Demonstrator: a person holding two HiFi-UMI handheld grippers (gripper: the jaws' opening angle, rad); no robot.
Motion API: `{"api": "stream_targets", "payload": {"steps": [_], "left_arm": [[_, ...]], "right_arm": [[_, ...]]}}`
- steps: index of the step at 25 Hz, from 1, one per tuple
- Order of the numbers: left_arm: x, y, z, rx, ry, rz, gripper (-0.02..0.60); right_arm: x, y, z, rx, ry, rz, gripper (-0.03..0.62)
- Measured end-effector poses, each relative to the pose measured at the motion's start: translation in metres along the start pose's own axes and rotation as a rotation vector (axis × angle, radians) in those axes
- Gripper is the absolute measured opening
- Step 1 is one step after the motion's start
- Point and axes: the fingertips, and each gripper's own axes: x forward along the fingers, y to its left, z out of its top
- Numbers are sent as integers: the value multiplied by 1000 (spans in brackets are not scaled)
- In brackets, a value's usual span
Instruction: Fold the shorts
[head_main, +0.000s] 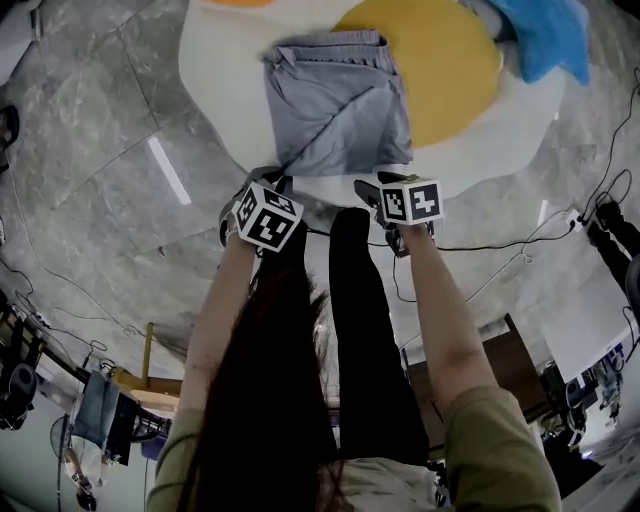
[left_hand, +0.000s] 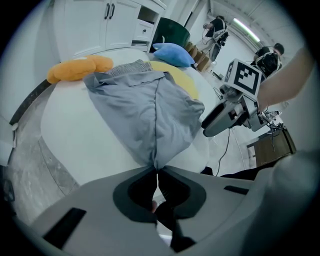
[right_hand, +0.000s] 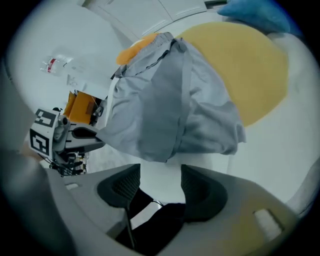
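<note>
Grey shorts (head_main: 338, 105) flat on white table (head_main: 215, 70), waistband far, hem nearest; near left corner pinched in closed left gripper (left_hand: 157, 169); right gripper (right_hand: 160, 175) just short of hem, jaws apart, empty, closest to free corner.
</note>
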Motion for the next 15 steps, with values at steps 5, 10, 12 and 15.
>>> {"api": "stream_targets", "payload": {"steps": [5,10,12,15], "left_arm": [[2,2,-2,13,3,-8,17],[4,2,-2,-1,-6,-18,17],[4,1,-2,-7,-11,-21,17],[5,2,-1,-15,-19,-23,17]], "right_arm": [[11,-2,7,71,-41,-26,238],[6,-10,7,33,-32,-56,105],[3,-8,10,3,-36,-46,23],[-1,-2,14,-40,-27,-26,3]]}}
